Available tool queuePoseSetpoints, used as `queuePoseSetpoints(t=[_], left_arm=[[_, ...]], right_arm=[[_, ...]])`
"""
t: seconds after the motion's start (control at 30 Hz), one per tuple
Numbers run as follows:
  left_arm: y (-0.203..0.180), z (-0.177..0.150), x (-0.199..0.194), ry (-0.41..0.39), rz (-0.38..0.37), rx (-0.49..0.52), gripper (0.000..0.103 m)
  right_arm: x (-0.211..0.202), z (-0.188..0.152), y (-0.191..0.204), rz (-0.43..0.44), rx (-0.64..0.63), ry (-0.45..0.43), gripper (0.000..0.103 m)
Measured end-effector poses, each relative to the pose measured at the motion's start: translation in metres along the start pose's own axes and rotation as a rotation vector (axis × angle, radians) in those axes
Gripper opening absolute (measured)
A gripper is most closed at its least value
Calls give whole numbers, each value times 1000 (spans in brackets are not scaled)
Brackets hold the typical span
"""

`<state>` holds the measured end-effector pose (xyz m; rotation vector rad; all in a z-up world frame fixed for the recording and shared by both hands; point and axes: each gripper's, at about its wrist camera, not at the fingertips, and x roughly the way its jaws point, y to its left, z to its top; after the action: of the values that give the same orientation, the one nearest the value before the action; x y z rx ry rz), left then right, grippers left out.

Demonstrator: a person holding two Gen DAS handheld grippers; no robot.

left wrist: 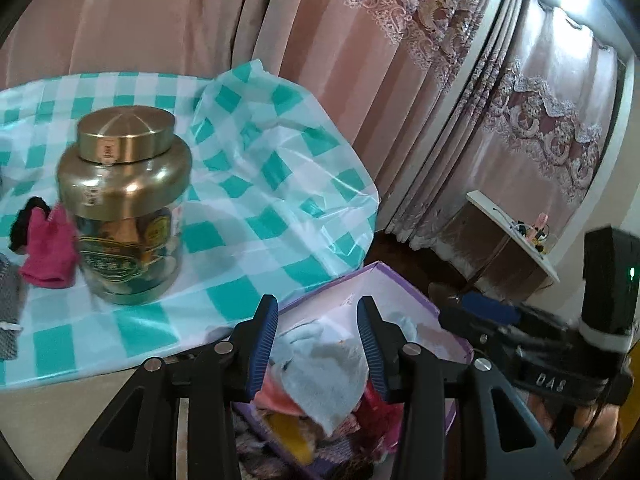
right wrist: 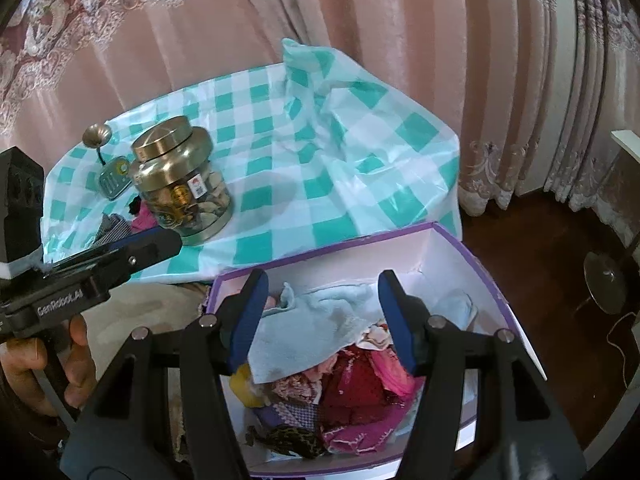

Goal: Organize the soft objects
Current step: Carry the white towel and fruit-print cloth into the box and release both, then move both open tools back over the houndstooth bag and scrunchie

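A purple-rimmed white box (right wrist: pixel 460 264) sits below the table's front edge, filled with soft cloths. A light blue cloth (right wrist: pixel 316 320) lies on top of red, pink and yellow pieces. My right gripper (right wrist: pixel 323 276) hovers open over it, pads apart from the fabric. In the left wrist view my left gripper (left wrist: pixel 318 304) also stands open above the same blue cloth (left wrist: pixel 324 372) and box (left wrist: pixel 384 276), holding nothing. On the table a pink sock (left wrist: pixel 50 252) and a black piece (left wrist: pixel 28 216) lie left of the jar.
A gold-lidded glass jar (left wrist: pixel 128 208) stands on the teal checked tablecloth (left wrist: pixel 260 200). A grey checked fabric (left wrist: pixel 8 308) lies at the far left. Pink curtains hang behind. A low shelf (left wrist: pixel 512 232) and a lamp base (right wrist: pixel 608 280) stand on the dark floor to the right.
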<state>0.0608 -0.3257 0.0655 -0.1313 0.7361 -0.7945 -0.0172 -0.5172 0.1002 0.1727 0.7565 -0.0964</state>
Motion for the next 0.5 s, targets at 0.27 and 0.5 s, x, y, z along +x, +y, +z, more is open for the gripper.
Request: queuePoseSetpoints(t=[0.27, 0.5], left_arm=[[28, -22, -24, 25, 68, 17, 43], [65, -37, -60, 10, 109, -40, 43]], right_arm=[[9, -8, 43, 73, -86, 34, 61], [19, -23, 95, 135, -183, 74, 61]])
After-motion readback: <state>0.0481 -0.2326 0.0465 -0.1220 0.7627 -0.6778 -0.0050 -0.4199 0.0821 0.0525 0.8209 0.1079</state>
